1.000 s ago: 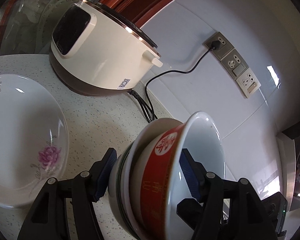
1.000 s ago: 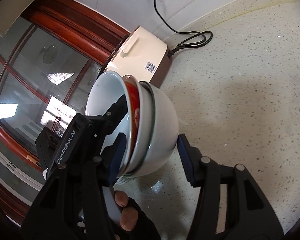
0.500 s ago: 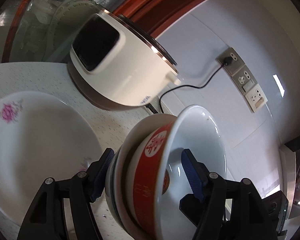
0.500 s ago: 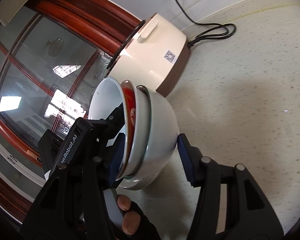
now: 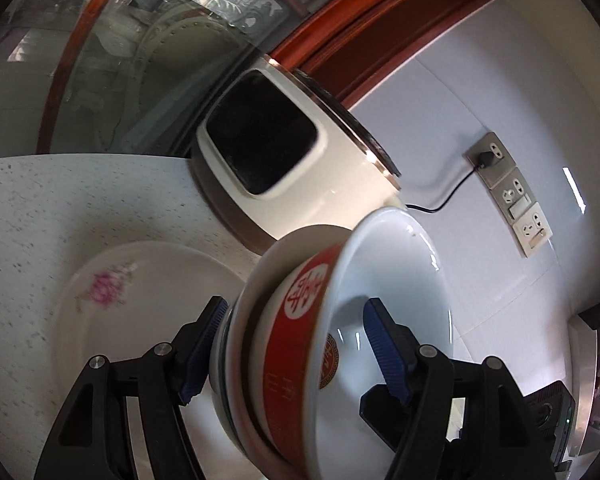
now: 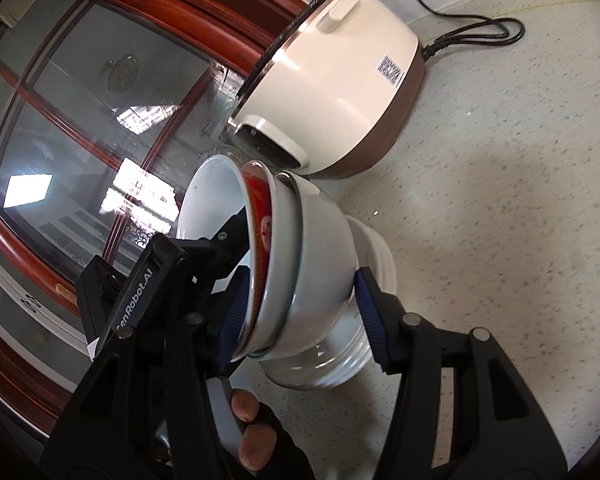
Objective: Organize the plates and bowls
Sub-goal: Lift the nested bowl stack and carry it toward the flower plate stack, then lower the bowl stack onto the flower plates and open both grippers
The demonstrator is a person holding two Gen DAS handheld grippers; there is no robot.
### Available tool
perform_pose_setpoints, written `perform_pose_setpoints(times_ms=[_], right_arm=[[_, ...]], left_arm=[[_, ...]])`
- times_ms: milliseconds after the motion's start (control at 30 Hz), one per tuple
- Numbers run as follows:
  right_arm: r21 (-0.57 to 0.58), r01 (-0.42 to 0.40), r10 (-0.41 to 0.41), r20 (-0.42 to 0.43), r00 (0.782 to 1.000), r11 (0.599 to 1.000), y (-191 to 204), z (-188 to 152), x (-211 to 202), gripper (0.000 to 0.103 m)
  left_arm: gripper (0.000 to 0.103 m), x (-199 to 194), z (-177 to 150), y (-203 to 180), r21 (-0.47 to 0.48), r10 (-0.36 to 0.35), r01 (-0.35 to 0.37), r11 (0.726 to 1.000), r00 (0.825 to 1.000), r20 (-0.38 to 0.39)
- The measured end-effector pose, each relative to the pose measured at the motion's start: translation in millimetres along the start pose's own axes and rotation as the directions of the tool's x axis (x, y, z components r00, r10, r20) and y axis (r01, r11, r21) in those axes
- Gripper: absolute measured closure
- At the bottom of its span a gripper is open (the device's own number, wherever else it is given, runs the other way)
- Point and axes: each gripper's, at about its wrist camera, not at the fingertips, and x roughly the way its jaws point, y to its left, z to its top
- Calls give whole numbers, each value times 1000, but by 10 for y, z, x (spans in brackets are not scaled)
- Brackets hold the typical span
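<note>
Stack of nested bowls (image 5: pixel 332 344) held on its side in the air above the speckled counter (image 6: pixel 500 200): a red-banded bowl (image 5: pixel 296 332) nested between white ones, mouth facing right in the left wrist view. Left gripper (image 5: pixel 296 354) clamps the stack across its depth, one blue pad on the outer base, the other inside the innermost bowl. Right gripper (image 6: pixel 300 312) pinches the same stack likewise (its inner pad partly hidden by the rim). A gloved hand (image 6: pixel 256 436) shows below. Flowered plate (image 5: pixel 140 320) lies on the counter just under the stack. Cream rice cooker (image 5: pixel 284 176) stands behind, its cord (image 5: pixel 444 196) plugged into a wall socket (image 5: pixel 492 156).
</note>
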Motion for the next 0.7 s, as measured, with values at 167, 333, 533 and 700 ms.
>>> perform_pose_setpoints(times_ms=[167,333,533,700], right_arm=[[-9,-8,7,-27,1000,1000,34,-27,108,46],[-24,-19,17,-44,999,1000,65,-26,204,46],[-34,-2,-2,-93,996,999,57,-52,326,45],[-66,2,-9,-107,994,998,126,-62,382,41]], left_arm=[[34,-17,51,99,-1,21,-21,1000,1000,-6],[34,-78,100,136,27,32,-32,999,999,-11],[32,-51,122,228,21,53,-53,998,998,-35],[31,-86,133,314,16,50,-49,999,998,-47]])
